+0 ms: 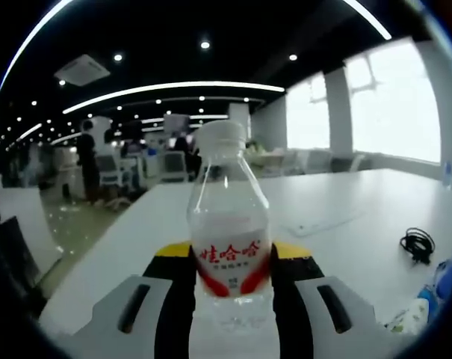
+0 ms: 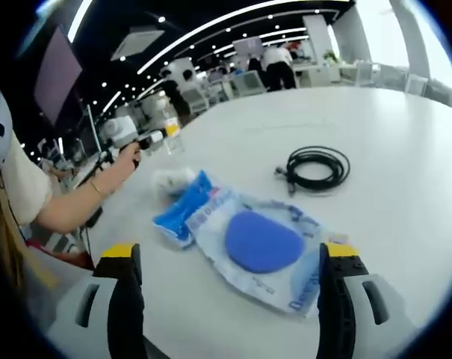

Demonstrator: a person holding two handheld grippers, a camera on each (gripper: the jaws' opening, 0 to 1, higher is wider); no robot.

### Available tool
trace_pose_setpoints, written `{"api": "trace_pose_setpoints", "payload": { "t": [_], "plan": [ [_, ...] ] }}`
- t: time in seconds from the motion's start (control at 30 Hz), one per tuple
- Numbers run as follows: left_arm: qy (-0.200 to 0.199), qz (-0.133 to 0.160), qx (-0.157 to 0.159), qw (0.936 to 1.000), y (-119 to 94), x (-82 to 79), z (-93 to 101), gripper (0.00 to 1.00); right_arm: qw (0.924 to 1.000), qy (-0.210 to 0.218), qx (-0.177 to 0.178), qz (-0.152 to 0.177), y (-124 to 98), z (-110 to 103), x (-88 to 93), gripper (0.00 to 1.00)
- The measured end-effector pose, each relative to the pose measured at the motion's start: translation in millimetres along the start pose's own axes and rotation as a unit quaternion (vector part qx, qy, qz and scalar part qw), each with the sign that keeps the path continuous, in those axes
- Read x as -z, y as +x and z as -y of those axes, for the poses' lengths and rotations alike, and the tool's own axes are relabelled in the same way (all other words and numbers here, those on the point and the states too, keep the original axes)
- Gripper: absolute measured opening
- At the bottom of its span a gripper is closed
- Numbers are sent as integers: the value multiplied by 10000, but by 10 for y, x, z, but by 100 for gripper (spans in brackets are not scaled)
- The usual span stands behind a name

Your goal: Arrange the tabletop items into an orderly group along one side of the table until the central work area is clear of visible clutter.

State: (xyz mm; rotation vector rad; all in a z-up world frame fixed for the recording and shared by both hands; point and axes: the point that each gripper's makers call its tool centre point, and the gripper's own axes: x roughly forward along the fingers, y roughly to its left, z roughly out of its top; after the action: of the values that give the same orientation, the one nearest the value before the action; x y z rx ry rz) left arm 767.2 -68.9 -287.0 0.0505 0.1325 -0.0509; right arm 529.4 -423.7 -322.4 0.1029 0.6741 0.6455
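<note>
In the left gripper view, the left gripper (image 1: pixel 231 288) stood narrowed on a small clear plastic water bottle (image 1: pixel 230 224), its black, yellow-tipped jaws pressing the lower body from both sides. The bottle stood upright between them, smooth and rounded at the shoulders, with a white screw cap (image 1: pixel 220 139) and a white label (image 1: pixel 231 258) bearing red characters. How much liquid it held could not be told. Behind it stretched the white table (image 1: pixel 338 202), smooth and matte. Toward the right edge a small coil of black cable (image 1: pixel 418 244) lay flat on the tabletop, well apart from the bottle, and a bit of blue and white packaging (image 1: pixel 427 299) showed at the lower right.

In the right gripper view, a person's arm reached in from the left, the hand (image 2: pixel 128 158) holding the left gripper (image 2: pixel 140 138) with the bottle (image 2: pixel 171 123) at its tip, near the far left side of the table (image 2: pixel 405 149). The right gripper (image 2: pixel 229 280) hung with its jaws spread wide and nothing between them. Just ahead of the jaws, roughly centred in the gap, lay a crinkled clear plastic bag (image 2: pixel 282 262) with blue print, holding a flat, rounded blue object (image 2: pixel 261 241). A second blue and white packet (image 2: pixel 182 206) lay touching its left edge, with something pale and crumpled (image 2: pixel 169 179) beside it. Beyond, to the right, the black cable (image 2: pixel 317 167) lay coiled in a loose ring.
</note>
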Motion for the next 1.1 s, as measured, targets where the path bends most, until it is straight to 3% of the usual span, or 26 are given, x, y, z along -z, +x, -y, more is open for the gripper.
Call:
{"api": "trace_pose_setpoints", "payload": {
  "t": [0.03,0.17,0.37,0.63,0.97,1.1],
  "plan": [
    [156,-4,-41,9999,18,13,-9,36,10000,24,-10,-10,4,-2,1,95],
    [-109,41,-50,9999,81,78,-41,36,10000,-17,-24,-1,17,-8,-6,96],
    [-107,15,-54,9999,154,165,-9,36,10000,-45,2,-71,26,9,20,96],
    [90,132,53,9999,239,189,61,36,9998,-70,-68,-182,65,-16,61,96],
    [340,65,-14,9994,198,206,123,37,9994,-82,-178,-297,112,-73,94,95],
    [238,42,-7,9997,185,223,120,37,9990,-147,-236,-337,124,-121,109,95]
  ]
}}
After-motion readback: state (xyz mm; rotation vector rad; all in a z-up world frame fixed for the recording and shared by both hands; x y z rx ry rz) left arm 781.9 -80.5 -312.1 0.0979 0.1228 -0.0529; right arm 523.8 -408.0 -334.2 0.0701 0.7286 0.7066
